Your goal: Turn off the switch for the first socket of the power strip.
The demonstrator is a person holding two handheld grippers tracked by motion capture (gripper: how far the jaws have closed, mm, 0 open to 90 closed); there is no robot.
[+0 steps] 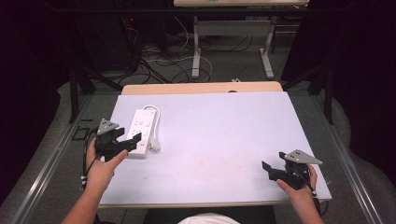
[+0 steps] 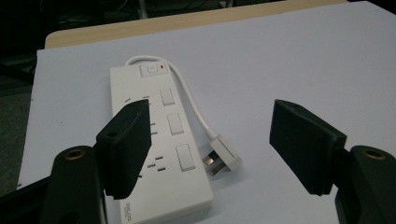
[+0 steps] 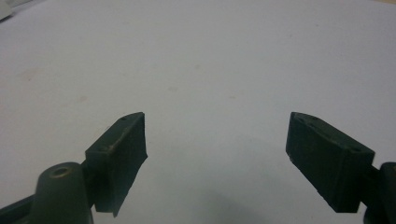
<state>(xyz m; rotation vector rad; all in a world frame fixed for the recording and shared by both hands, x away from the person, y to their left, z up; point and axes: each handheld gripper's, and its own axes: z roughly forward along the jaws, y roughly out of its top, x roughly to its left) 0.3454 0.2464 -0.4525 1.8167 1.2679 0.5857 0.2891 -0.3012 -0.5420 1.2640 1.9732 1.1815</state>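
I had the left tool (image 1: pixel 122 143) spread wide and holding nothing, poised over the near end of the white power strip (image 1: pixel 139 132) at the left of the high view, which I read as lining up for a grasp rather than making one. In the left gripper view one jaw hung over the strip's sockets while the other stood off above bare table (image 2: pixel 289 56), with the plug (image 2: pixel 223 157) lying loose just beside the strip's near end, its cord (image 2: pixel 189 91) looping back to the switch end. The right tool (image 1: pixel 278 171) sat equally wide and empty at the lower right, well apart from the strip, probably parked until needed.
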